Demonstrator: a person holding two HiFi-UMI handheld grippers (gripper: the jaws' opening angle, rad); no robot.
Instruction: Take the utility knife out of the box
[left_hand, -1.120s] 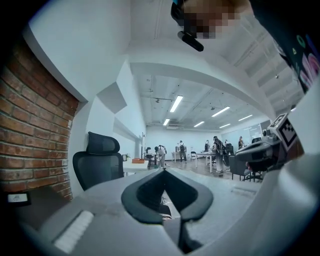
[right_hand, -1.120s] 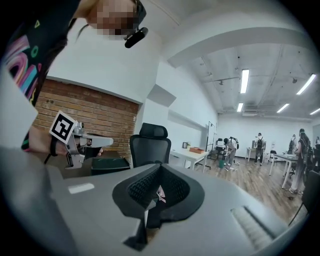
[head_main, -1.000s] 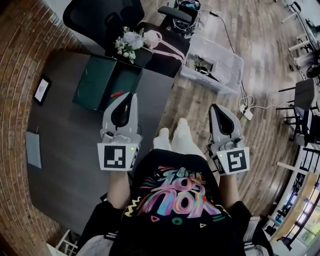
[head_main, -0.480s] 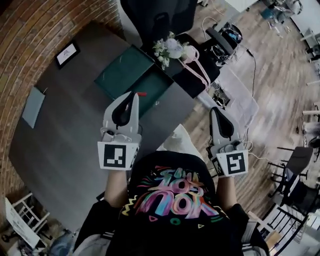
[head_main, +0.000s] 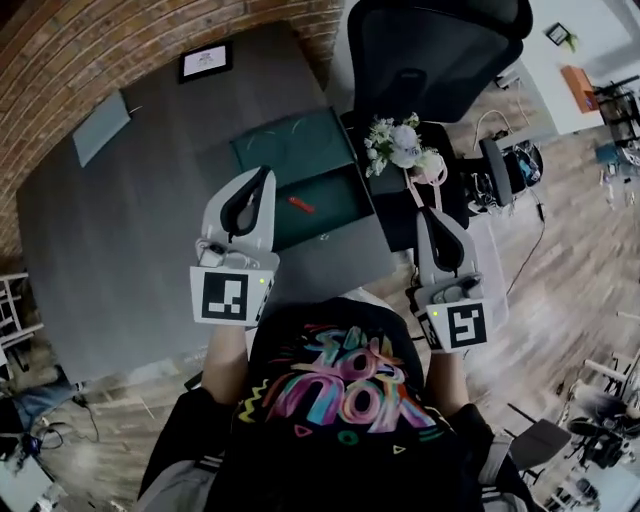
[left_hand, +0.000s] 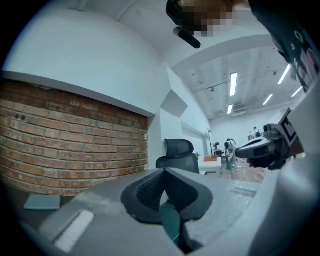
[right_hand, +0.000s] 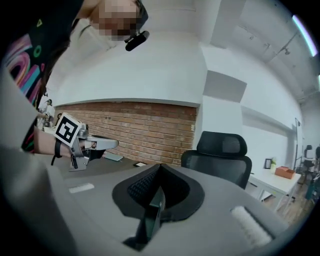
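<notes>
Red knife (head_main: 301, 204) in box (head_main: 340, 198) | L hand-held gripper (head_main: 267, 171), R hand-held gripper (head_main: 428, 211): closed, empty

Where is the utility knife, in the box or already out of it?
In the box: the red utility knife lies inside the open green box.

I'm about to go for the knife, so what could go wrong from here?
1. The red utility knife lies flat inside the green box. The left gripper is shut, so unless it opens first it would likely just shove the knife.
2. The flowers sit close beside the box, on the side of the right gripper, also shut. A reach from there might brush them.
</notes>
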